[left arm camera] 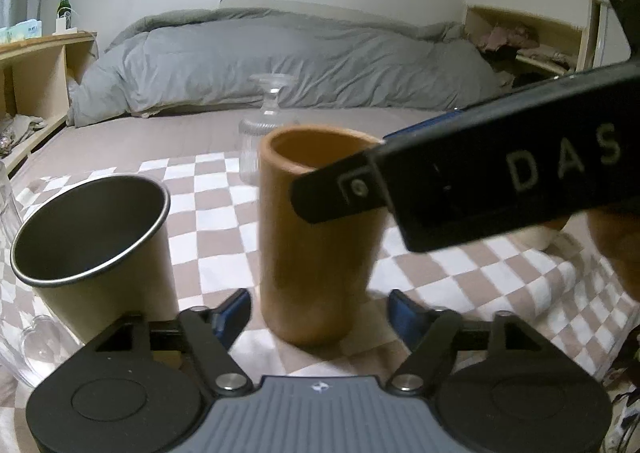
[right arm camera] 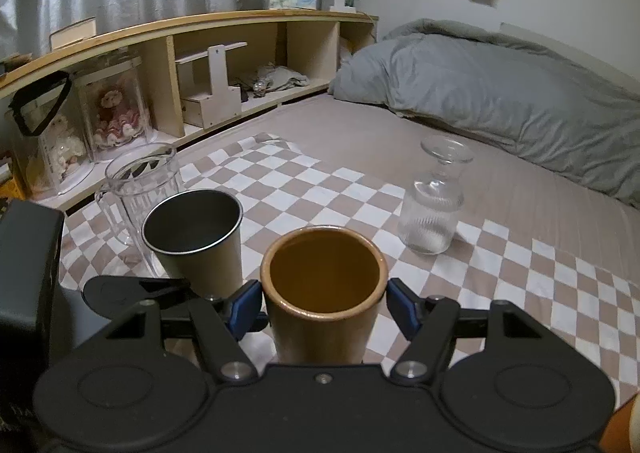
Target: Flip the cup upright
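Matte brown cylindrical ceramic cup [right arm camera: 324,293] stands upright on checkered cloth [right arm camera: 520,273] – right gripper [right arm camera: 324,301] spread beside its walls; left gripper [left arm camera: 320,313] released.

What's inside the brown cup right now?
The brown cup stands upright, mouth open; its visible inner walls look bare. Its bottom is hidden from both views.
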Demonstrator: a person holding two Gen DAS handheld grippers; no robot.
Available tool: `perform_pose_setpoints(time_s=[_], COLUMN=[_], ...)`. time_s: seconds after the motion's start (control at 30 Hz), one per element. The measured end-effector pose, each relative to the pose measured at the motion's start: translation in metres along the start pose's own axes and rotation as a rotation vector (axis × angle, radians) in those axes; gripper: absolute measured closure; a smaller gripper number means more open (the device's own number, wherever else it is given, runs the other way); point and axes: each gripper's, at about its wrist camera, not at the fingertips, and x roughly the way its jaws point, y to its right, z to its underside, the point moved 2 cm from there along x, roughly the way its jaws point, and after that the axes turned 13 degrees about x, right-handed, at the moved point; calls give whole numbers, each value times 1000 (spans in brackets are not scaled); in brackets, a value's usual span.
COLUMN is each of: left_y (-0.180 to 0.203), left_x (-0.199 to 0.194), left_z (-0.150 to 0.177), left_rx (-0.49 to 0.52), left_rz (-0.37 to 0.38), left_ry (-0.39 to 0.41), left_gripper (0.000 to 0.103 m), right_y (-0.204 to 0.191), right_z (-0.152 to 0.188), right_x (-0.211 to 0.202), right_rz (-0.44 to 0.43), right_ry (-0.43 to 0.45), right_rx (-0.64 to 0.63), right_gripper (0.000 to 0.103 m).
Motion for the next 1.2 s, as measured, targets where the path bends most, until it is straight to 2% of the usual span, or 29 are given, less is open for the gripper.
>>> perform_pose_setpoints(time_s=[0.1, 0.37, 0.6, 0.67, 0.93, 1.2], left_y=[3, -1, 0, 3, 4, 13], left_x=[-7, -39, -81, -93, -134, -166], left_z=[-5, -22, -42, -46, -50, -47], left_rx=[4, -68, -60, -65, -82, -85], left_rz=[-3, -19, -102, -135, -193, -242], left_ry=[25, 76, 142, 136, 112, 90], left_gripper=[15, 10, 4, 3, 0, 0], right_y=[0, 6, 10, 9, 12, 19], right_z=[-2, -11, -12, -9, 11, 36], right_x=[-8, -46, -96, -109, -152, -181], right_rz=[-2, 21, 67, 78, 143, 199], right_ry=[26, 97, 166, 182, 216, 229], right_rx=[19, 103, 142, 146, 173, 216], right_gripper=[21, 17, 8, 6, 0, 0])
